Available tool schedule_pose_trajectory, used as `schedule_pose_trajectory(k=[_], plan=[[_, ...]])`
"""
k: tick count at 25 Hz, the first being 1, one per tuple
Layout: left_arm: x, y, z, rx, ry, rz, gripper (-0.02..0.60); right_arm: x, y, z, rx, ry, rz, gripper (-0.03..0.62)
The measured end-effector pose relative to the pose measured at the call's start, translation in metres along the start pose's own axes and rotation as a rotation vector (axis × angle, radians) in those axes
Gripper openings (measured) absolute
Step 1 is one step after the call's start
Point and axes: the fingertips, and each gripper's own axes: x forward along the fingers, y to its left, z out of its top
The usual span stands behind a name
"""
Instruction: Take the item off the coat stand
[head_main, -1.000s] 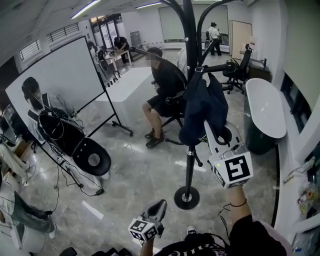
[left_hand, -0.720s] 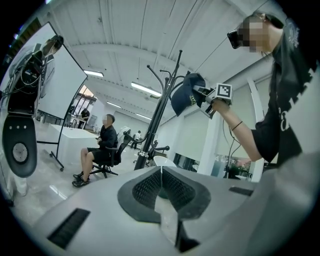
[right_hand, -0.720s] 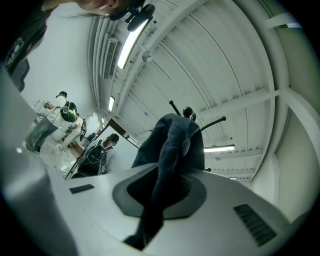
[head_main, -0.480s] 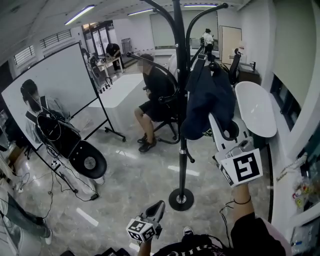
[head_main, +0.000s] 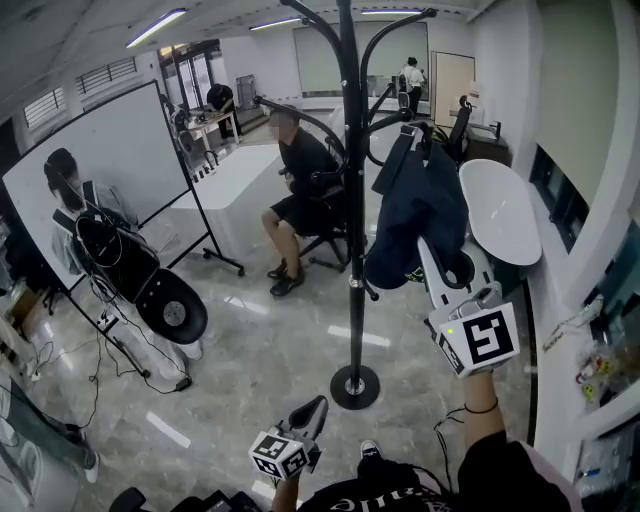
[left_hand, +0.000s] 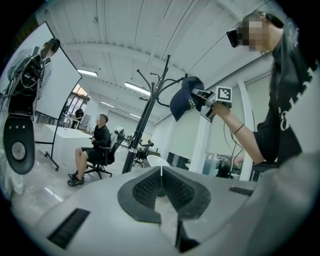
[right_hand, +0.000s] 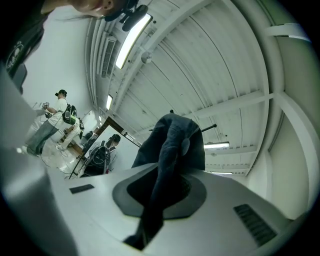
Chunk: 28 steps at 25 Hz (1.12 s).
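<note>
A black coat stand (head_main: 347, 200) rises from a round base (head_main: 355, 387) on the marble floor. A dark blue cloth item (head_main: 415, 215) hangs just right of the pole, its strap up by a curved branch; whether it still rests on the hook I cannot tell. My right gripper (head_main: 445, 263) is raised and shut on the lower edge of the item (right_hand: 175, 145), with cloth pinched between the jaws (right_hand: 160, 192). The left gripper view also shows the item (left_hand: 184, 101) at the branch's end. My left gripper (head_main: 316, 408) stays low, shut and holding nothing (left_hand: 161, 185).
A person sits on an office chair (head_main: 298, 195) behind the stand. A whiteboard on wheels (head_main: 110, 165) and a stand with black gear (head_main: 165, 310) are at the left. A white oval table (head_main: 500, 210) is at the right, and a long white desk (head_main: 235, 175) behind.
The item and my right gripper now sit further right of the pole, and the pole has shifted left in view. The left gripper has hardly moved.
</note>
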Motion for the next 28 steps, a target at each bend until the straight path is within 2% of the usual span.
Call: schedule_pose_trajectory(k=[10, 16, 21, 28], plan=[[-0.072, -0.067, -0.048, -0.034, 0.039, -0.014, 0.003, -0.092, 0.067, -0.048, 0.132, 0.16, 0.062, 0.031], [-0.087, -0.098, -0.055, -0.033, 0.039, -0.005, 0.003, -0.137, 0.094, -0.062, 0.172, 0.21, 0.126, 0.031], [-0.088, -0.127, -0.062, -0.019, 0.04, 0.012, 0.003, -0.176, 0.101, -0.074, 0.215, 0.233, 0.155, 0.031], [-0.069, -0.186, -0.06, 0.01, 0.015, 0.032, 0.003, -0.251, 0.084, -0.082, 0.272, 0.269, 0.189, 0.031]])
